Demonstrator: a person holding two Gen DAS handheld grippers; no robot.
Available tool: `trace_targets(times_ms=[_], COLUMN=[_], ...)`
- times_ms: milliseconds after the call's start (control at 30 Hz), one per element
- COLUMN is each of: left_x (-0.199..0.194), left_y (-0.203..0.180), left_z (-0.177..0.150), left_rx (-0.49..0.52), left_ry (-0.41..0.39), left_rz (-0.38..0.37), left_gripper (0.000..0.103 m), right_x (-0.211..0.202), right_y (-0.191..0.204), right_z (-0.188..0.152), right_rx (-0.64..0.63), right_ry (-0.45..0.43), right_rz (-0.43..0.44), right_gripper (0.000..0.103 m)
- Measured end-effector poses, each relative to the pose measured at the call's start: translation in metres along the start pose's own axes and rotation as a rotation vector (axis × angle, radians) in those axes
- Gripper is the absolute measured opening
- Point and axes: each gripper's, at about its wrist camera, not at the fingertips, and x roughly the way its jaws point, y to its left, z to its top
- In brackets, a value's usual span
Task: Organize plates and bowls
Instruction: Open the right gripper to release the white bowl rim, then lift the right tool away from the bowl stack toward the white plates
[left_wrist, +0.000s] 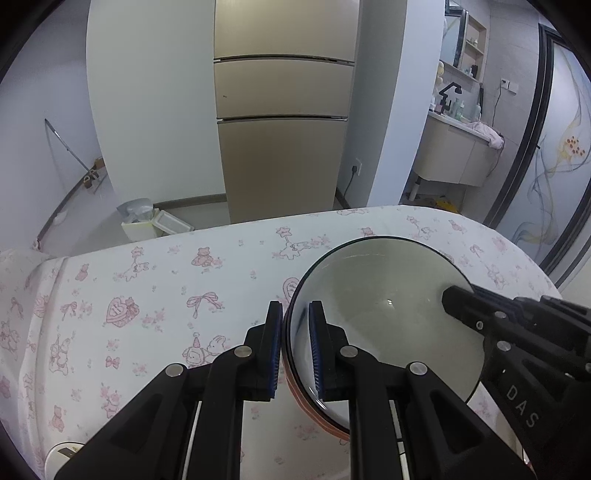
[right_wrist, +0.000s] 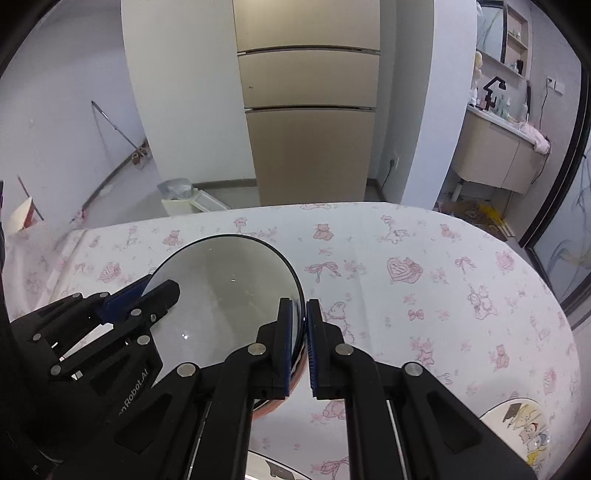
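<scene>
Two claws, left claw (left_wrist: 296, 347) and right claw (right_wrist: 306, 345), clamped on opposite rims of grey bowl (left_wrist: 384, 306), steadying it level above worktop (left_wrist: 166, 295).

One bowl (left_wrist: 384, 295) sits on the table (left_wrist: 184, 280). One cartoon plate (right_wrist: 524, 428) lies at its near right corner. Two grippers are in view.

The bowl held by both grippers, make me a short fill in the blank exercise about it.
1. The bowl has a black rim and a ____ outside.
2. The left gripper grips the bowl's ____.
3. The right gripper is ____ on that rim too.
4. The tablecloth carries ____ prints.

Missing words: orange; rim; shut; pink
</scene>
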Motion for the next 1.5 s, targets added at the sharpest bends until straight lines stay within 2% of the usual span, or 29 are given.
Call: trace_targets(times_ms=[367, 400, 467, 500, 533, 567, 667, 700, 800, 867, 900, 967, 1067, 1133, 1200, 1333, 1400, 1467, 1500], left_x=[-0.014, -0.017, -0.025, -0.031, -0.037, -0.045, -0.059, -0.067, -0.097, -0.12, -0.134, -0.163, -0.199, -0.228, -0.254, -0.299, -0.329, -0.359, -0.37], left_y=[0.004, 0.005, 0.005, 0.005, 0.004, 0.001, 0.0, 0.002, 0.008, 0.007, 0.008, 0.013, 0.019, 0.023, 0.028, 0.048, 0.056, 0.065, 0.066], left_z=[0.007, 0.009, 0.011, 0.012, 0.012, 0.012, 0.016, 0.017, 0.022, 0.026, 0.026, 0.028, 0.027, 0.022, 0.016, 0.009, 0.001, -0.01, -0.014], left_rx=[-0.05, -0.059, -0.07, -0.067, -0.057, -0.036, -0.015, -0.026, -0.047, -0.026, -0.023, -0.048, -0.083, -0.095, -0.127, -0.177, -0.174, -0.167, -0.159], left_ry=[-0.023, -0.027, -0.05, -0.074, -0.11, -0.157, -0.193, -0.219, -0.294, -0.347, -0.384, -0.449, -0.53, -0.63, -0.722, -0.781, -0.85, -0.93, -0.947], left_rz=[-0.023, -0.028, -0.024, -0.012, 0.003, 0.025, 0.064, 0.054, 0.028, 0.036, 0.042, 0.041, -0.004, 0.001, 0.037, -0.038, -0.004, 0.087, 0.103], left_gripper=[0.018, 0.027, 0.054, 0.077, 0.087, 0.087, 0.087, 0.087, 0.087, 0.088, 0.088, 0.088, 0.091, 0.095, 0.1, 0.1, 0.103, 0.103, 0.103], right_x=[-0.001, -0.003, -0.009, -0.013, -0.019, -0.025, -0.043, -0.051, -0.077, -0.096, -0.105, -0.124, -0.153, -0.171, -0.19, -0.222, -0.242, -0.266, -0.276], right_y=[-0.026, -0.027, -0.029, -0.029, -0.03, -0.03, -0.034, -0.034, -0.034, -0.033, -0.033, -0.036, -0.038, -0.037, -0.035, -0.034, -0.027, -0.013, -0.006], right_z=[0.003, 0.004, 0.006, 0.007, 0.008, 0.009, 0.014, 0.016, 0.018, 0.018, 0.018, 0.018, 0.016, 0.013, 0.01, 0.007, 0.003, -0.007, -0.012], right_rx=[0.14, 0.147, 0.147, 0.146, 0.145, 0.147, 0.15, 0.146, 0.094, 0.056, 0.05, 0.06, 0.089, 0.109, 0.132, 0.187, 0.187, 0.149, 0.146], right_ry=[0.029, 0.024, 0.012, -0.002, -0.021, -0.044, -0.107, -0.136, -0.248, -0.33, -0.362, -0.422, -0.512, -0.587, -0.662, -0.738, -0.802, -0.896, -0.926], right_rz=[0.142, 0.15, 0.155, 0.152, 0.149, 0.152, 0.151, 0.127, -0.004, -0.088, -0.102, -0.08, -0.03, -0.026, -0.025, 0.047, 0.053, 0.014, 0.008], right_gripper=[0.007, 0.007, 0.007, 0.007, 0.007, 0.007, 0.009, 0.014, 0.053, 0.055, 0.058, 0.066, 0.077, 0.098, 0.102, 0.102, 0.102, 0.103, 0.103])
